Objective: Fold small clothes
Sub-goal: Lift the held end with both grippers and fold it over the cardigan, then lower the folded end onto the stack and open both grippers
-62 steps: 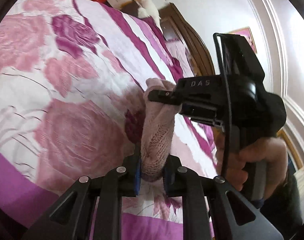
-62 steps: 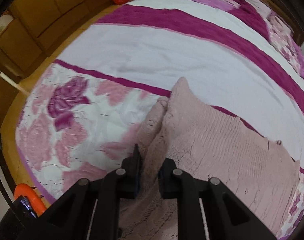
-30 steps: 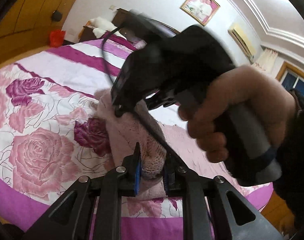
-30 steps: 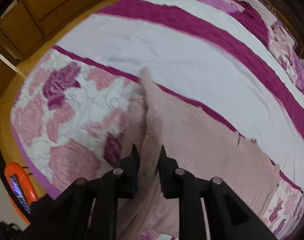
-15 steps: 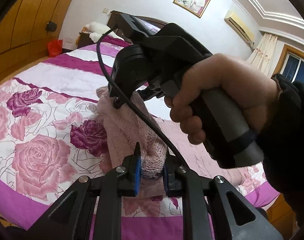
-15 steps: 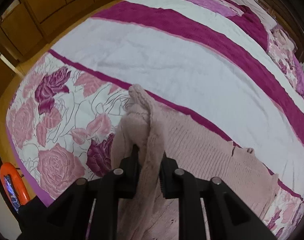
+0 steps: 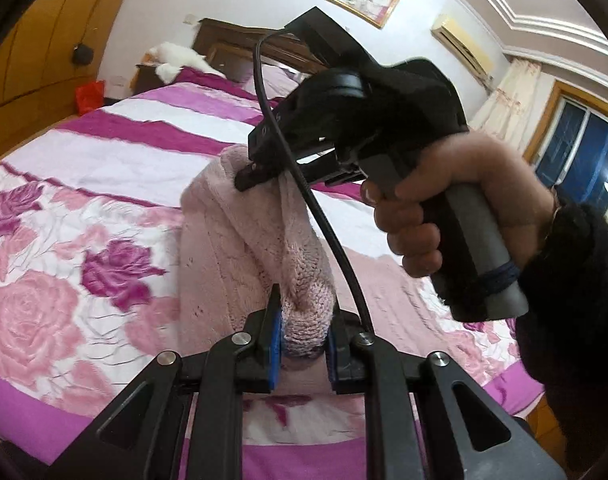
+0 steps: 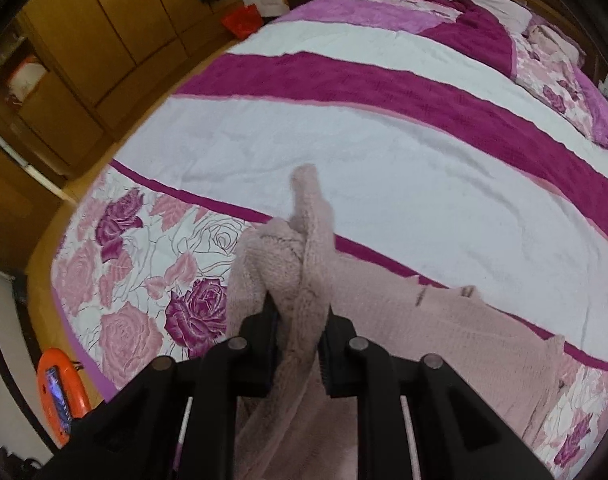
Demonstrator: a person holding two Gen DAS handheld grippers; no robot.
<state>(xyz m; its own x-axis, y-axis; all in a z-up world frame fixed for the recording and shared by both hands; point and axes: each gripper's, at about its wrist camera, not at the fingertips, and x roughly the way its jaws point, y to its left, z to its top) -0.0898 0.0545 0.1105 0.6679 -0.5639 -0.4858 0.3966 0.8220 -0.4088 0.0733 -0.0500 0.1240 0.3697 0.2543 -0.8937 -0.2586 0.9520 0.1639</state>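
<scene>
Left wrist view: your left gripper (image 7: 302,340) is clamped on a bunched edge of the pink knit garment (image 7: 239,248), lifted off the bedspread (image 7: 103,160), and your right gripper (image 7: 259,168) pinches the same edge further along.

Right wrist view: right gripper (image 8: 297,334) jaws are nearly closed on knit, the rest of the garment lying flat on the bedspread to its right. I judge you're mid first fold; nothing is laid over yet.

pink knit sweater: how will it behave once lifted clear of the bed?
Probably floppy: the sweater sags in folds between both tongs. Likely grippy, since the knit looks fuzzy. Its trailing part on the bedspread will probably drag.
</scene>
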